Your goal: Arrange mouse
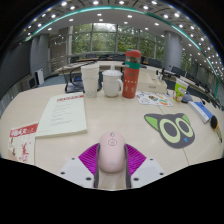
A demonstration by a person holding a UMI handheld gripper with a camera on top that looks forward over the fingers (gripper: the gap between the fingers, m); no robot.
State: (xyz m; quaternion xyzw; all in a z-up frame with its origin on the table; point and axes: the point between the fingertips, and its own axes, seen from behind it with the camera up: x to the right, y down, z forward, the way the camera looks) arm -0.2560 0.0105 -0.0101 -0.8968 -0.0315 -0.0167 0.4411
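Note:
A pale pink computer mouse [111, 152] lies between my two fingers, its scroll wheel end pointing away from me. My gripper [112, 160] has its purple pads pressed against both sides of the mouse; one pad [90, 158] shows left of it and the other right. A black cat-face mouse mat with green eyes [170, 128] lies on the cream table [110, 115] ahead and to the right of the fingers. The mouse is over the table's near edge, short of the mat.
An open white booklet [62, 115] lies ahead left, a red-printed leaflet [20, 140] beside it. Further back stand white mugs [112, 84], a white cup [91, 80], an orange-red bottle [132, 75], a green cup [181, 90], a blue item [203, 111].

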